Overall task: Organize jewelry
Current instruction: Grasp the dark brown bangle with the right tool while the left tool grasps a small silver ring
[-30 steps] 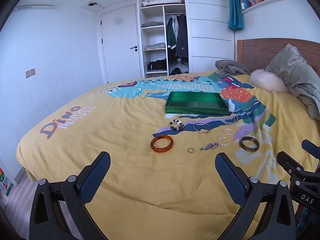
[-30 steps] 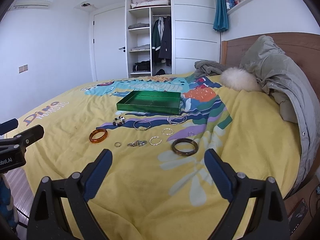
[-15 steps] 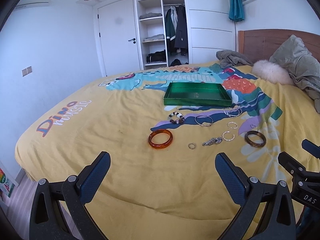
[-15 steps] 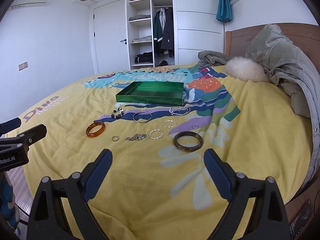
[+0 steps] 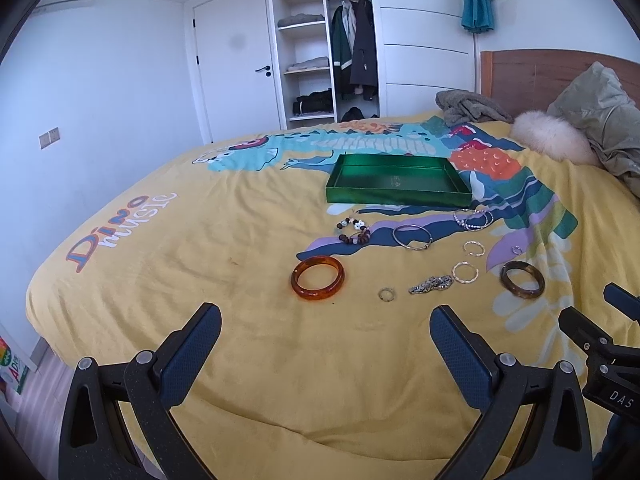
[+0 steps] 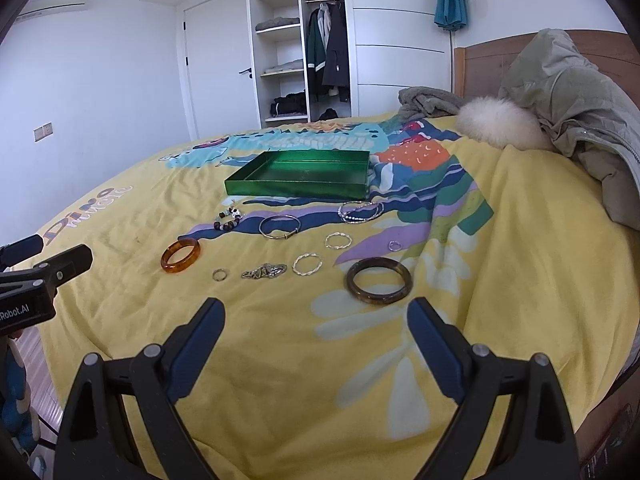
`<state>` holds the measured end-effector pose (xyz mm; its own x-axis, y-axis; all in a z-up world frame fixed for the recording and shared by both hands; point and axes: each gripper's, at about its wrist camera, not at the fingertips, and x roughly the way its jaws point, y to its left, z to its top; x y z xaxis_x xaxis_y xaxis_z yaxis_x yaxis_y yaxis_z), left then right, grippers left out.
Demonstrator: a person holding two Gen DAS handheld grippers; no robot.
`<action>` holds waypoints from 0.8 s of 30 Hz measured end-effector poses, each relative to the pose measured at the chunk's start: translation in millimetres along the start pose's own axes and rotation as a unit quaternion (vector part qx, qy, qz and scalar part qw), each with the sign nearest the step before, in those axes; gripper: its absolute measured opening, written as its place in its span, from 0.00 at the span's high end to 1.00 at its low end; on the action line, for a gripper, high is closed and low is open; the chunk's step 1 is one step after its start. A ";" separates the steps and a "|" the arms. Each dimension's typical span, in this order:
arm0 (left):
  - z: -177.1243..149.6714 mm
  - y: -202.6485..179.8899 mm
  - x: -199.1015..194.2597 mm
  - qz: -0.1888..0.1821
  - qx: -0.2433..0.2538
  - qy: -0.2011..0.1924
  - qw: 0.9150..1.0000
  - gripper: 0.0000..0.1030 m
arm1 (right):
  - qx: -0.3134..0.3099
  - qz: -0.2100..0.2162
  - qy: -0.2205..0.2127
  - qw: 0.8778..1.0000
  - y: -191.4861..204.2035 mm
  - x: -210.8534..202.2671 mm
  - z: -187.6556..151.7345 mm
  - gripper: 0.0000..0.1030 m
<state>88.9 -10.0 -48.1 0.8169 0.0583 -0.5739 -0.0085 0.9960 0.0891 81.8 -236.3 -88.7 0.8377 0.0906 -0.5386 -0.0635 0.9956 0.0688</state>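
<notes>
- Left wrist view: against the picture of a second ago, we find the jewelry larger and lower in the frame. The amber bangle [image 5: 317,283] now lies just beyond the left tongs [image 5: 325,338]. We judge this an approach; nothing is lifted yet.
- Left wrist view, holdings: the left tongs stand wide apart, hold nothing and touch nothing. The amber bangle sits at 12 o'clock from them. The small ring [image 5: 387,294] and the silver brooch [image 5: 431,284] lie toward 1 o'clock. The green tray [image 5: 396,199] lies farther off at 12 o'clock, empty as far as we see.
- Right wrist view: here too the spread has drawn nearer since a second ago. The dark bangle [image 6: 379,280] now lies just ahead of the right tongs [image 6: 316,322]. All pieces rest on the bed [image 6: 280,360], none in the tray.
- Right wrist view, holdings: the right tongs are wide apart, empty and in contact with nothing. The dark bangle is at 1 o'clock. The two twisted rings [image 6: 307,264] lie beyond at 12 o'clock. We judge the sorting not yet begun.
</notes>
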 end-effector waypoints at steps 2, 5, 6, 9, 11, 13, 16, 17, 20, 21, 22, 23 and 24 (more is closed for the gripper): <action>1.0 -0.3 4.2 -0.003 -0.001 0.003 1.000 0.01 | 0.002 0.001 0.004 1.000 -2.2 4.8 0.4 0.10; 2.1 1.5 12.1 -0.003 -0.003 0.012 1.000 0.01 | 0.004 0.002 0.008 1.000 -6.2 12.1 1.2 0.10; 2.4 3.8 15.6 -0.005 -0.006 0.017 1.000 0.01 | 0.004 0.003 0.010 1.000 -7.8 14.8 1.7 0.10; 1.7 15.3 29.8 -0.008 -0.021 0.037 0.999 0.01 | 0.008 0.009 0.016 1.000 -13.8 23.1 1.3 0.10; 0.4 21.7 38.8 -0.014 -0.031 0.049 0.998 0.01 | 0.011 0.010 0.022 1.000 -20.0 29.5 0.7 0.10; -0.2 23.3 47.0 -0.020 -0.031 0.057 0.998 0.01 | 0.016 0.010 0.029 0.999 -27.3 36.2 0.2 0.11; 0.3 14.3 60.9 -0.048 -0.016 0.071 0.996 0.10 | 0.022 0.009 0.038 0.999 -40.8 49.5 0.6 0.12; 0.6 9.9 66.6 -0.062 -0.011 0.078 0.995 0.16 | 0.024 0.010 0.041 0.999 -45.5 54.2 1.1 0.13; 1.6 -3.7 87.9 -0.092 -0.001 0.098 0.991 0.23 | 0.024 0.018 0.049 0.998 -59.2 68.3 4.6 0.27; 2.0 -8.4 95.4 -0.103 0.001 0.105 0.989 0.28 | 0.024 0.023 0.053 0.998 -63.7 73.7 6.5 0.33; 2.5 -12.5 102.7 -0.115 0.003 0.112 0.987 0.31 | 0.024 0.028 0.057 0.998 -68.1 79.6 8.5 0.44; 2.9 -16.3 109.8 -0.125 0.005 0.117 0.985 0.37 | 0.025 0.031 0.062 0.997 -72.6 85.8 10.5 0.55; 3.1 -20.0 116.5 -0.132 0.006 0.123 0.984 0.41 | 0.025 0.033 0.066 0.997 -77.4 92.0 13.1 0.59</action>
<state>186.0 -23.3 -114.2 0.6256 -0.1870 -0.7574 0.1942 0.9776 -0.0810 170.9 -305.3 -132.5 0.7533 0.1610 -0.6377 -0.0862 0.9854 0.1470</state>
